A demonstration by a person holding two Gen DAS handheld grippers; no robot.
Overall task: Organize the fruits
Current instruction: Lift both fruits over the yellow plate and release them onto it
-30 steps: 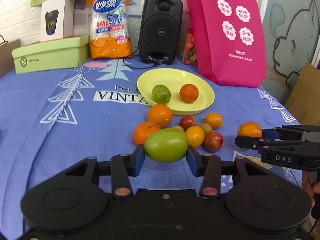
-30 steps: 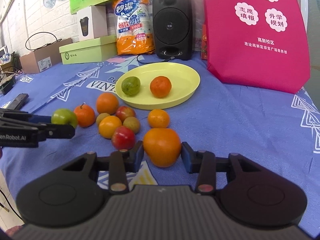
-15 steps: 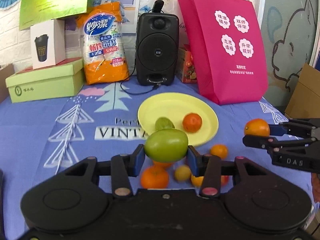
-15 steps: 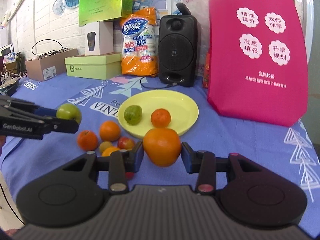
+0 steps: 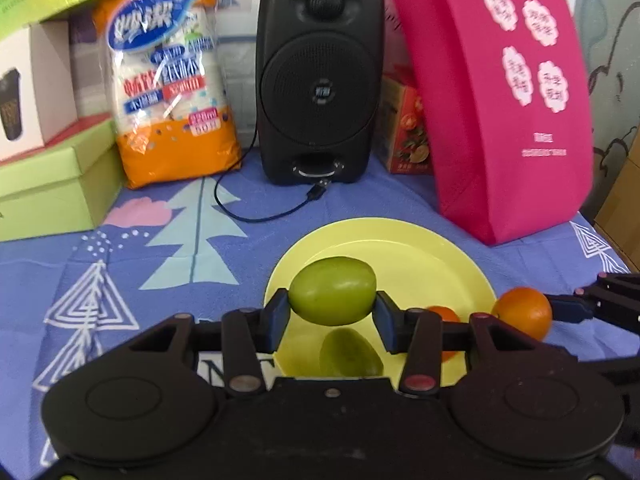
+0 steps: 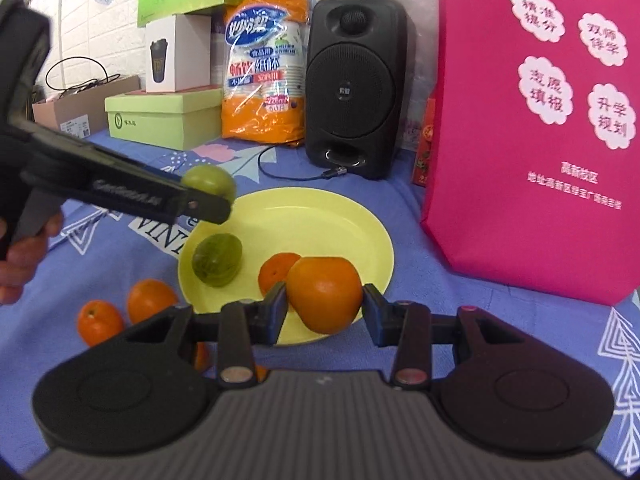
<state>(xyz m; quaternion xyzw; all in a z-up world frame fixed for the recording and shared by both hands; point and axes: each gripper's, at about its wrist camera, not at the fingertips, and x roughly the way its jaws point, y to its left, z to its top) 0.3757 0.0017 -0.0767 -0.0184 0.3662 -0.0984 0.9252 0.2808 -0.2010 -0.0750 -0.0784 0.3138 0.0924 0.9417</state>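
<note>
My left gripper is shut on a green fruit and holds it above the near left part of the yellow plate. My right gripper is shut on a large orange above the plate's near rim. On the plate lie a darker green fruit and a small orange. The right gripper's orange shows in the left wrist view. The left gripper's green fruit shows in the right wrist view.
Two oranges lie on the blue cloth left of the plate. At the back stand a black speaker, a pink bag, an orange packet and green boxes.
Both grippers have lifted their fruit off the cloth and moved forward over the yellow plate. The plate and back objects look much nearer now.
</note>
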